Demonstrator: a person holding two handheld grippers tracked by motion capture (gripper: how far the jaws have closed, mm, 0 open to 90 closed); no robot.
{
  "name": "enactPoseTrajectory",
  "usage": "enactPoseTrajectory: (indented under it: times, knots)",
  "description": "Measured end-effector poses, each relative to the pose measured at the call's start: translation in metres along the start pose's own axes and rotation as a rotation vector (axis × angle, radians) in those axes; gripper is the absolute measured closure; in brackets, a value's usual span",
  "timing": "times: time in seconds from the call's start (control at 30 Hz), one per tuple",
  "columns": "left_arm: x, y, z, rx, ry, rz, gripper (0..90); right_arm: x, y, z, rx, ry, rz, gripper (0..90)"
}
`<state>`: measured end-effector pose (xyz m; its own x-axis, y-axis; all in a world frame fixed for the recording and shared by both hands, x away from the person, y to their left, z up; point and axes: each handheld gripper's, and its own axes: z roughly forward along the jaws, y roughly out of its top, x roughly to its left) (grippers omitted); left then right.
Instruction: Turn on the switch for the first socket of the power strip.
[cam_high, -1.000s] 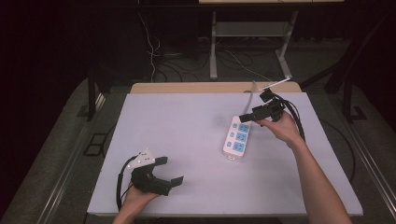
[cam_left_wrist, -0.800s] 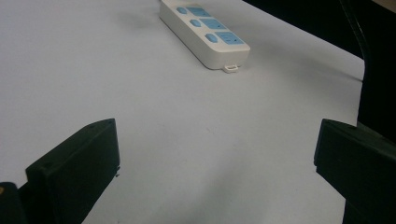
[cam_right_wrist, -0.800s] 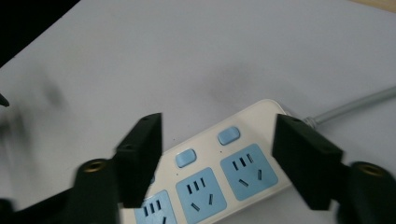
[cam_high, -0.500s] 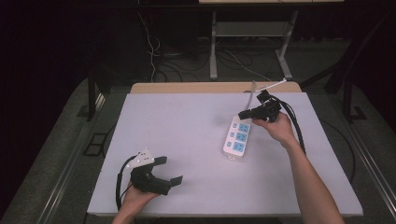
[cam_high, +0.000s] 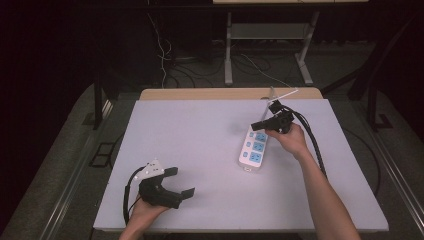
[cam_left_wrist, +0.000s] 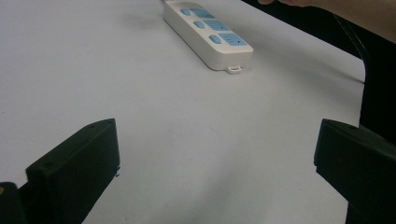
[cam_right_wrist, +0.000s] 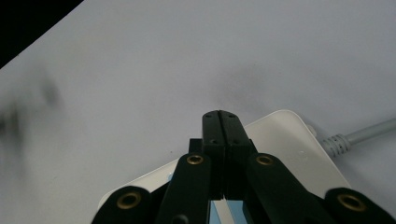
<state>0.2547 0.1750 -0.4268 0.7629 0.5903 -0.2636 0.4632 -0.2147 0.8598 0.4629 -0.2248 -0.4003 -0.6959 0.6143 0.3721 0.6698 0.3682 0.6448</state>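
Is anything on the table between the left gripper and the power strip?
No. Between left gripper and power strip lies bare white table, in high and left gripper views.

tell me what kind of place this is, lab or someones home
Probably a lab or recording workspace, not a home: a plain white-topped table in a dark room, loose cables on the floor behind it, a metal stand, and just a power strip laid out.
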Motion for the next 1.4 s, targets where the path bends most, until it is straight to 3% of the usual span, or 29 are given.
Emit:
enactPoseTrajectory:
  times: [0.33,0.5,0.63,1.07,1.4]
  knots:
    - [0.001,0.000,-0.001,-0.002,0.002,-0.002,0.0,-0.006,-0.007,0.009,0.006,-0.001,0.009,89.2]
    - [0.001,0.000,-0.001,-0.004,0.004,-0.003,0.0,-0.011,-0.014,0.016,0.013,0.000,0.036,89.3]
    - [0.002,0.000,-0.001,-0.005,0.005,-0.004,0.0,-0.013,-0.016,0.018,-0.005,0.006,0.045,89.3]
    - [0.001,0.000,-0.001,0.000,0.005,0.000,0.0,-0.011,-0.018,0.020,-0.017,0.004,0.004,89.6]
    - [0.000,0.000,0.000,0.008,0.002,0.009,0.0,-0.012,-0.021,0.021,-0.031,0.008,0.006,89.8]
